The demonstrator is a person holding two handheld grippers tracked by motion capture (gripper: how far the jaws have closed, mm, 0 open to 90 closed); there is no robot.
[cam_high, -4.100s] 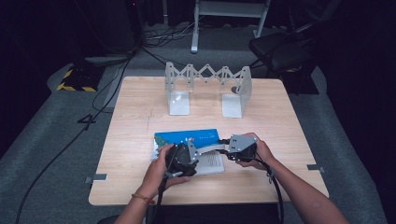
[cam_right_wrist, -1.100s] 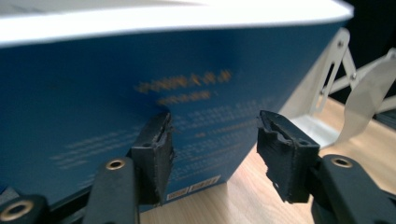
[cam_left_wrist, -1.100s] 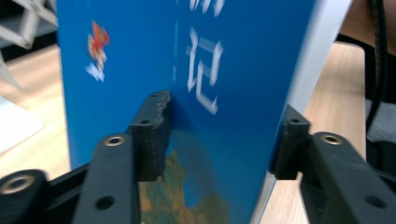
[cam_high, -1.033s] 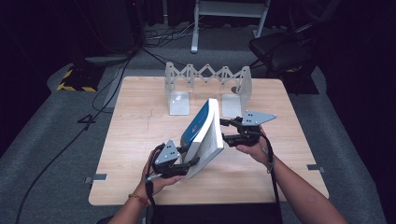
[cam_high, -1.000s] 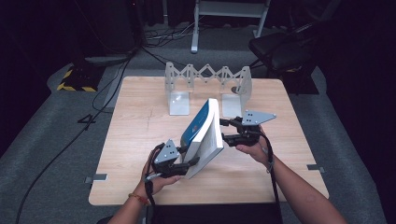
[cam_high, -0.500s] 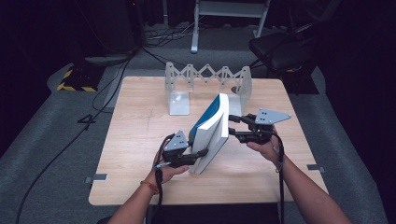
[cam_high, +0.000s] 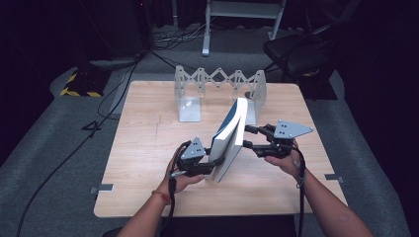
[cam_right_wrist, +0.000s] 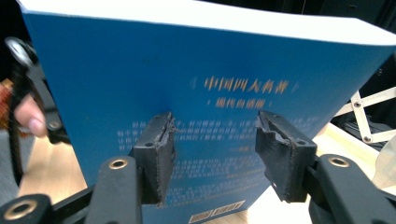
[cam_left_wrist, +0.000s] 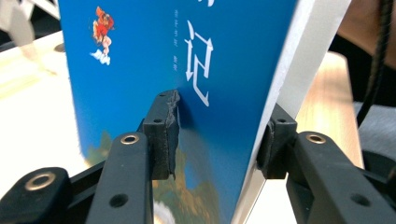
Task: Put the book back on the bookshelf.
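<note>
A thick blue paperback book (cam_high: 226, 129) stands tilted on end over the middle of the wooden table (cam_high: 143, 148). My left gripper (cam_high: 215, 163) is shut on the book's lower edge. One pad presses the front cover (cam_left_wrist: 140, 56) and the other the back, and these jaws have just been opening a little with the book between them. My right gripper (cam_high: 250, 138) is open at the book's right. Both of its fingertips rest against the back cover (cam_right_wrist: 140, 70), and its jaws have just been opening with nothing between them.
A grey metal expanding book rack (cam_high: 217, 79) with two upright end plates stands at the far middle of the table, just behind the book. Black cables trail from both grippers toward the near table edge. A chair (cam_high: 296, 49) stands beyond the far right corner.
Four seconds ago the book lay flat near the front edge; now it stands on end. Over the last second both hands carried it rightward, nearer the rack's right end plate.
</note>
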